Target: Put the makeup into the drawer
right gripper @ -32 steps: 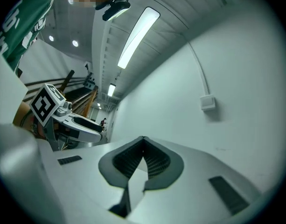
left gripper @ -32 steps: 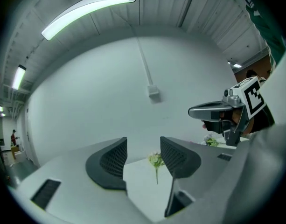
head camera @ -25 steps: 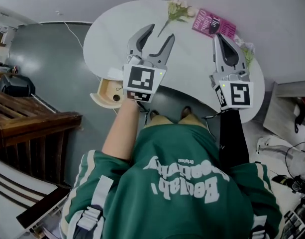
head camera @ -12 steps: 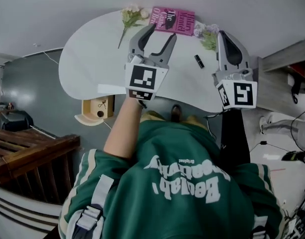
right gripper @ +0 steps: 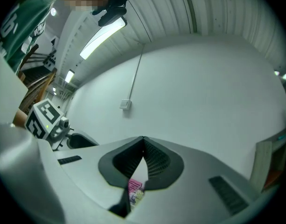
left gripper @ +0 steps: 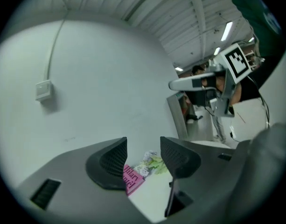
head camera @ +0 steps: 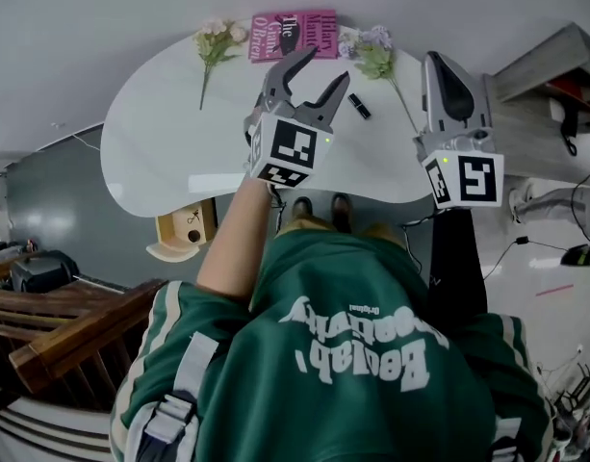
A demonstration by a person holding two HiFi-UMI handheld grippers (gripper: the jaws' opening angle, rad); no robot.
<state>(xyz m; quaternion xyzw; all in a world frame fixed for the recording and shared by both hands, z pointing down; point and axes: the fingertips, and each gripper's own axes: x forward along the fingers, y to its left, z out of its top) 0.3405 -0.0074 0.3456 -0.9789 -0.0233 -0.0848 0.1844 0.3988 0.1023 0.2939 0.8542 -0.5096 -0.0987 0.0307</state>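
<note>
Pre-grasp: the left gripper [head camera: 319, 70] is hovering, jaws spread and empty, beside the makeup [head camera: 358, 107] at the desk's [head camera: 160, 147] far edge. The right gripper [head camera: 439, 65] is idling, clenched on nothing. Next, the left jaws need lowering astride the tube.

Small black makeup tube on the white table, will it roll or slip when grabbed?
The small black makeup tube lies flat on the glossy white table, so a nudge may roll or skid it. It looks slim and stiff, probably light.
</note>
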